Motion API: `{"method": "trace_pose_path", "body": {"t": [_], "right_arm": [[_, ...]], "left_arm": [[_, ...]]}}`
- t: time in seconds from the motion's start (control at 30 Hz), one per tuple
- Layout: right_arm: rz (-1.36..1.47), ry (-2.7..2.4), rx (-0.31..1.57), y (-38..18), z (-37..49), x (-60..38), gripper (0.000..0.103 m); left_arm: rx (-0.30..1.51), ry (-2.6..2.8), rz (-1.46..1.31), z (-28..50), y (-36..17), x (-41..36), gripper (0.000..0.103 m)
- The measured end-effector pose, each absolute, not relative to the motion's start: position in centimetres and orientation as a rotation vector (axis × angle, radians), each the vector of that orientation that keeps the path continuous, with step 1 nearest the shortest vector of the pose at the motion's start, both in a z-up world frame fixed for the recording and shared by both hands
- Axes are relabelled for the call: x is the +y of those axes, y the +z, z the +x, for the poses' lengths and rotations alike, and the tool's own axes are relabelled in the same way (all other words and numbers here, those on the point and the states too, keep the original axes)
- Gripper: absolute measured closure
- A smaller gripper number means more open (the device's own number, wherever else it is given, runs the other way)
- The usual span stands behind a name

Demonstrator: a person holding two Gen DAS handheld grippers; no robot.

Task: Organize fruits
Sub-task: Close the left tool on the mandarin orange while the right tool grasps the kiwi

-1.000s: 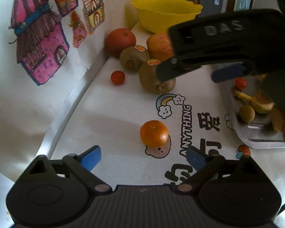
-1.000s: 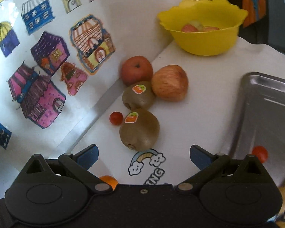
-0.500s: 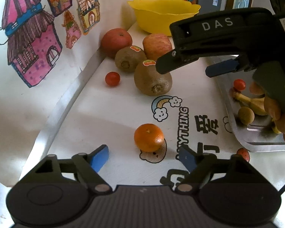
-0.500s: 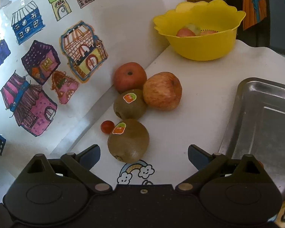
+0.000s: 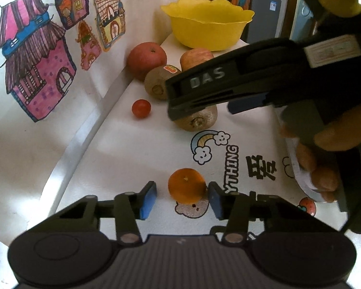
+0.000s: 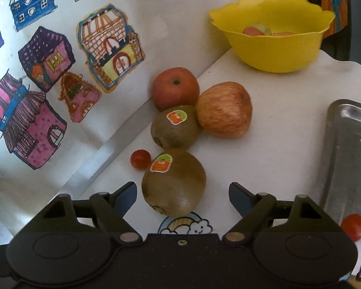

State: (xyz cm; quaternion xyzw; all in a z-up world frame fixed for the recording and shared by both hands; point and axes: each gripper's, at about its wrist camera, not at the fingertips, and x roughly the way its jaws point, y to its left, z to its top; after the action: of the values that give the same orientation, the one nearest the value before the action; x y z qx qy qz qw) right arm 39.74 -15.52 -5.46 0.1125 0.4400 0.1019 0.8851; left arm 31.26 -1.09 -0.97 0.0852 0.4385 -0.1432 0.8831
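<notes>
A small orange (image 5: pixel 186 188) sits on the white mat between the blue pads of my left gripper (image 5: pixel 182 198); the jaws stand partly closed around it with a gap on the left side. My right gripper (image 6: pixel 182 195) is open, its fingers on either side of the near kiwi (image 6: pixel 173 181). Behind it lie a second kiwi (image 6: pixel 175 126), two apples (image 6: pixel 175 88) (image 6: pixel 224 109) and a cherry tomato (image 6: pixel 140 159). The right gripper's body (image 5: pixel 252 79) crosses the left wrist view above the kiwis.
A yellow bowl (image 6: pixel 274 53) holding fruit stands at the back. A metal tray (image 6: pixel 349 154) lies on the right with a cherry tomato (image 6: pixel 352 226) at its near corner. A wall with house drawings (image 6: pixel 45 110) runs along the left.
My left gripper has moved forward to the orange and its jaws have narrowed around it. My right gripper has moved forward and down to the near kiwi.
</notes>
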Motion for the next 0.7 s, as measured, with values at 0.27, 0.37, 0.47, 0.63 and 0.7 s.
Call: {"method": "trace_pose_path", "body": {"t": [0.27,0.37,0.47,0.63,0.7], "right_arm": [[0.207,0.230,0.911,-6.2,40.7,-14.6,0.028],[0.178,0.231,0.905,-6.2,41.1,-14.3,0.036],[0.149,0.230,0.898,-6.1,41.0,-14.2,0.040],[0.121,0.228,0.883,-6.0,40.7,-13.9,0.041],[0.121,0.226,0.878,-6.1,40.5,-13.8,0.042]], "left_arm": [[0.909,-0.309,0.172,31.2,-0.9,-1.2,0.067],[0.908,-0.304,0.169,31.1,-0.9,-1.1,0.068],[0.909,-0.298,0.166,31.0,-0.9,-1.0,0.068],[0.909,-0.294,0.163,30.9,-0.8,-1.1,0.068],[0.909,-0.293,0.160,30.9,-0.8,-1.0,0.068]]}}
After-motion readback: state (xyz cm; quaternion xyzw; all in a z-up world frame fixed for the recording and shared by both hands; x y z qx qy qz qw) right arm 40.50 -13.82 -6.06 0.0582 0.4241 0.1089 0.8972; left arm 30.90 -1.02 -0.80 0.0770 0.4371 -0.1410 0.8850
